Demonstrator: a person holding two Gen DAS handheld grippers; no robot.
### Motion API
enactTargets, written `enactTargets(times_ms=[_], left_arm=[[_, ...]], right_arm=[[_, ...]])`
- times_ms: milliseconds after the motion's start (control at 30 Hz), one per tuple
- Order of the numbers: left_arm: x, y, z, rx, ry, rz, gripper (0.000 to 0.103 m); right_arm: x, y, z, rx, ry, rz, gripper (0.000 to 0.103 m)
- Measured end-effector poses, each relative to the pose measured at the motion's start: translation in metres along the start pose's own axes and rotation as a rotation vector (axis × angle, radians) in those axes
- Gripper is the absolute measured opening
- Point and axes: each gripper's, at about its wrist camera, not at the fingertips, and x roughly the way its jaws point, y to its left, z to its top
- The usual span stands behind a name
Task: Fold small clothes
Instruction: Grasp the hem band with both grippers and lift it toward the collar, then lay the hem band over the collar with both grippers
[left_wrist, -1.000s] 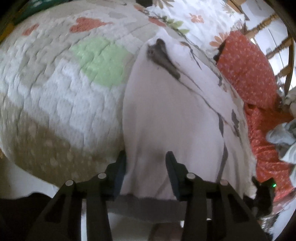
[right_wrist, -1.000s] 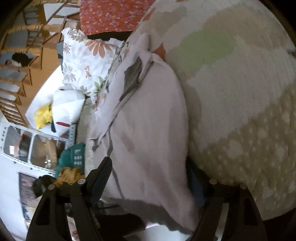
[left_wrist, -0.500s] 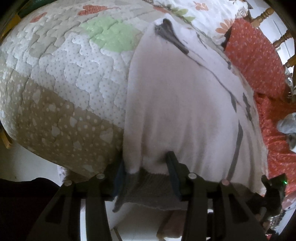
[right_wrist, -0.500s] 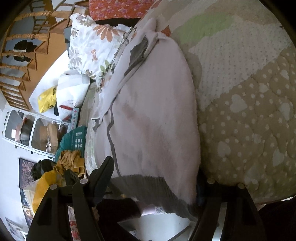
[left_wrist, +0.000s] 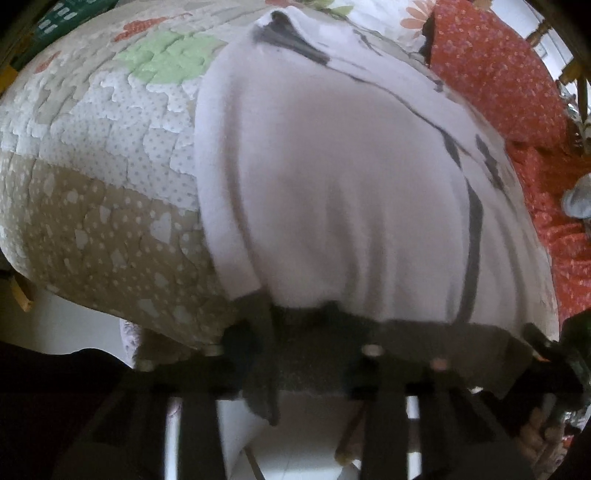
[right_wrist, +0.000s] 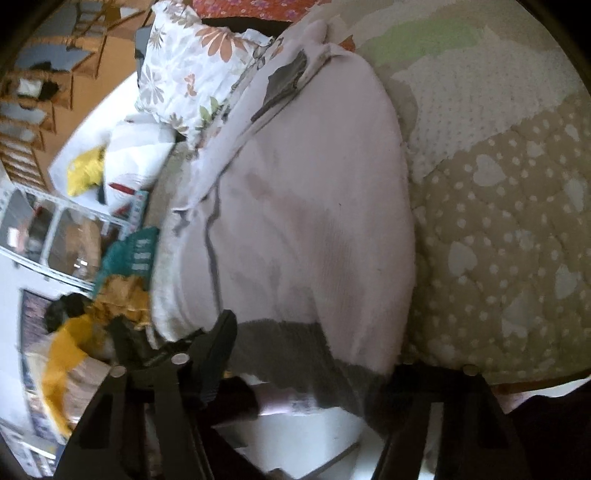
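Two grippers work the grey hem (left_wrist: 424, 332) of one soft, light white garment (left_wrist: 332, 184) at the bed's (left_wrist: 92, 221) near edge: left gripper (left_wrist: 299, 325) jaws closing onto hem; right gripper (right_wrist: 314, 350) jaws closing, hem between.

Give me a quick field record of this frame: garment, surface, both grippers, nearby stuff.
garment: white top with grey hem, lying flat, hem at the bed edge
surface: patchwork quilt on a bed
left gripper: jaws closing, hem between them
right gripper: jaws closing, hem between them, pads not visibly pressing it yet
nearby: floral pillow, red spotted fabric
fold: not yet started
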Motion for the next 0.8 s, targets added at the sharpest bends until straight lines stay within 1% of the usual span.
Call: enactTargets(times_ms=[33,67,133,200,233,267,300,333,433,500,567,633,667,733,800], left_arm=[[-0.001,-0.003,-0.002,0.003,0.001,-0.001,0.021],[-0.001,-0.003,-0.004,0.006,0.001,0.005,0.021],[0.0,-0.007,-0.004,0.009,-0.005,0.025,0.024],[0.003,-0.01,-0.001,0.007,0.01,0.038,0.024],[0.003,-0.014,0.002,0.011,0.023,0.05,0.019],[0.0,-0.014,0.005,0.006,0.025,0.055,0.009],[-0.005,-0.015,0.009,-0.005,0.023,0.05,0.009],[-0.017,-0.013,0.013,-0.029,0.001,0.037,0.009],[-0.063,-0.01,0.021,-0.071,-0.091,-0.036,0.008],[-0.091,-0.012,0.023,-0.062,-0.139,-0.063,0.008],[-0.113,-0.016,0.02,-0.043,-0.181,-0.075,0.008],[-0.123,-0.017,0.014,-0.041,-0.195,-0.082,0.008],[-0.123,-0.014,0.012,-0.048,-0.193,-0.085,0.008],[-0.117,-0.01,0.01,-0.072,-0.174,-0.097,0.008],[-0.106,-0.005,0.012,-0.089,-0.157,-0.082,0.008]], right_arm=[[0.0,0.003,-0.002,-0.017,-0.006,-0.032,0.055],[0.0,0.007,-0.005,-0.04,-0.014,-0.066,0.052],[0.001,0.014,-0.012,-0.075,-0.025,-0.114,0.052],[0.004,0.02,-0.014,-0.107,-0.031,-0.161,0.044],[0.004,0.02,-0.014,-0.116,-0.03,-0.176,0.027],[0.004,0.02,-0.012,-0.117,-0.025,-0.178,0.01],[0.004,0.019,-0.009,-0.105,-0.014,-0.157,0.01],[0.0,0.015,-0.006,-0.077,-0.013,-0.127,0.01],[-0.023,0.012,0.002,-0.023,-0.046,-0.03,0.01],[-0.044,0.018,0.002,-0.015,-0.069,0.046,0.01],[-0.06,0.026,-0.001,-0.035,-0.072,0.086,0.008],[-0.069,0.034,-0.007,-0.065,-0.071,0.094,0.005],[-0.071,0.037,-0.009,-0.07,-0.069,0.1,0.005],[-0.07,0.042,-0.015,-0.067,-0.062,0.107,0.005],[-0.062,0.046,-0.017,-0.08,-0.05,0.091,0.005]])
